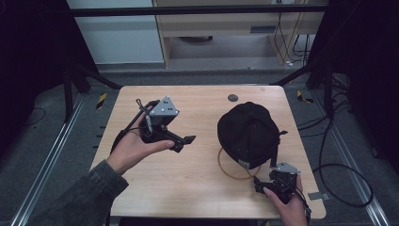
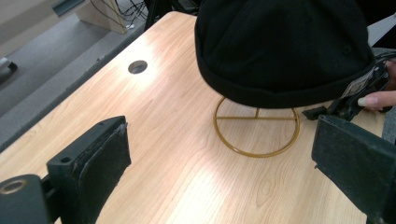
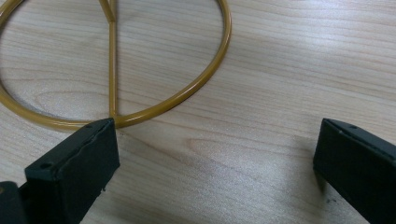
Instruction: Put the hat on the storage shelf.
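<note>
Dim high view with dark edges; overhead glare sheens the worktop (image 2: 154,93); near jaws blur, soft shadows.

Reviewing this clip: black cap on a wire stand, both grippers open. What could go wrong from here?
1. The right gripper sits low beside the gold stand's ring base; closing or nudging there may shift or tip the stand.
2. The black cap just rests on top, so a bump could slide it off.
3. The left gripper is apart, offering no support.

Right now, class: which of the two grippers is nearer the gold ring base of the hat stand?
The right gripper: its open jaws sit at the gold ring base under the black hat. The left gripper hovers well away, across the table.
</note>
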{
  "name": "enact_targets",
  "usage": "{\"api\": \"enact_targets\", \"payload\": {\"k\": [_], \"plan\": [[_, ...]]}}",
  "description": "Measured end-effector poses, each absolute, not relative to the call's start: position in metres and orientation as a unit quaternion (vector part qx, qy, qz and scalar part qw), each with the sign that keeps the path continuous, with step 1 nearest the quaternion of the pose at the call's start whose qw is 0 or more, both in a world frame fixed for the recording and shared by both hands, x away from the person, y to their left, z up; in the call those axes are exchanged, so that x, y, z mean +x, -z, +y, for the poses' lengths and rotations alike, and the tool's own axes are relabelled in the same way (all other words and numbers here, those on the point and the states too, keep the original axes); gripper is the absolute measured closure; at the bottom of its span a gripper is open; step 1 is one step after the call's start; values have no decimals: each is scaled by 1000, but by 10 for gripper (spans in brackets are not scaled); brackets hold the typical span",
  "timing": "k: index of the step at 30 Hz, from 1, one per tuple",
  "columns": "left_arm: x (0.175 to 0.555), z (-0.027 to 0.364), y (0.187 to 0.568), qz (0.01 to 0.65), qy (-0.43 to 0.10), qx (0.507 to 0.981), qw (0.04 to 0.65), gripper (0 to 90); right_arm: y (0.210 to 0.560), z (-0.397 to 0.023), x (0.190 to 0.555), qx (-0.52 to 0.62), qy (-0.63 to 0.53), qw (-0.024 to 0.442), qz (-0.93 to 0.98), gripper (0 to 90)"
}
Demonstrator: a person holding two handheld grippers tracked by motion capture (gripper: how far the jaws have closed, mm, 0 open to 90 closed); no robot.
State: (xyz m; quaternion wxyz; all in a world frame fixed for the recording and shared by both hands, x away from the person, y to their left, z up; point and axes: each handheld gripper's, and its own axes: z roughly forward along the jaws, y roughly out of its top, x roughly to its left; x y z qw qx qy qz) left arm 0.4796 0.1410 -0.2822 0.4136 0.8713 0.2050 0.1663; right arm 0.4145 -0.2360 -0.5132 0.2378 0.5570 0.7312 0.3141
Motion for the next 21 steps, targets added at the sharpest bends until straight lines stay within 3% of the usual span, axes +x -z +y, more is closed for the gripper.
{"api": "enact_targets", "payload": {"k": [13, 21], "plan": [[481, 160, 293, 220, -171, 867, 414, 39, 513, -236, 414, 558, -314, 237, 731, 4], [480, 182, 319, 242, -167, 862, 412, 39, 513, -236, 414, 558, -314, 237, 731, 4]]}}
